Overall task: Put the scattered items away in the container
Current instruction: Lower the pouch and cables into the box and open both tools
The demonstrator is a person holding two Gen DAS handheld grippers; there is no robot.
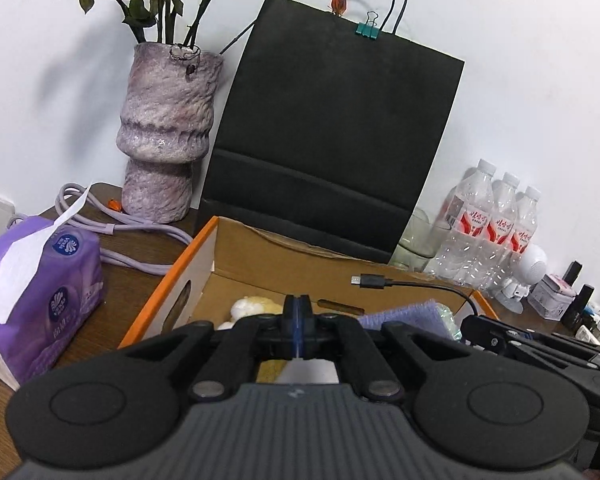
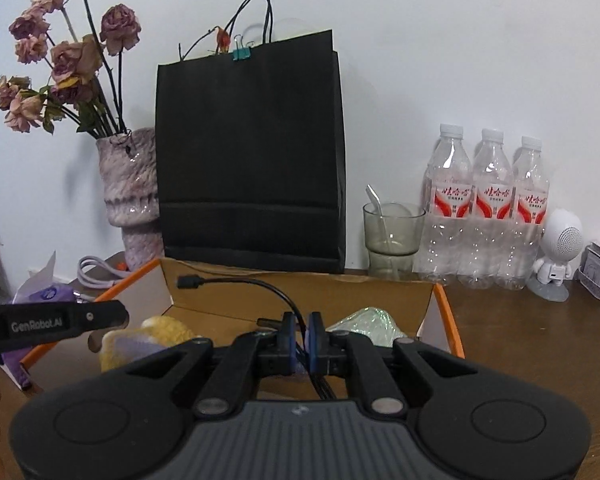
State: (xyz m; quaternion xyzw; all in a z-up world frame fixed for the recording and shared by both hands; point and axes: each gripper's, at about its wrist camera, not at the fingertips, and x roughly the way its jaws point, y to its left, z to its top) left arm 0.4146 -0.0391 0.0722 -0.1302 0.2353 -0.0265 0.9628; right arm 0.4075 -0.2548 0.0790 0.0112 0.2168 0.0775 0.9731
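An open cardboard box [image 1: 204, 256] [image 2: 446, 312] with orange edges lies before both grippers. In it are a yellow-and-white plush item [image 1: 252, 306] [image 2: 164, 330], a purple cloth [image 1: 404, 316] and a shiny greenish packet [image 2: 370, 320]. My right gripper [image 2: 301, 322] [image 1: 484, 328] is shut on a black USB cable [image 2: 260, 282] [image 1: 412, 283], and the cable's plug end hangs free over the box. My left gripper [image 1: 297, 308] [image 2: 116, 316] is shut above the box's left part. A pale flat piece [image 1: 308, 372] shows just under its fingers; I cannot tell whether it is held.
A black paper bag [image 1: 332, 140] [image 2: 252, 152] stands behind the box, with a vase of dried roses [image 1: 168, 132] [image 2: 128, 192] to its left. A purple tissue pack [image 1: 36, 292] and lilac cord [image 1: 140, 228] lie left. A glass [image 2: 392, 236], three water bottles [image 2: 488, 208] and a white figurine [image 2: 560, 256] stand right.
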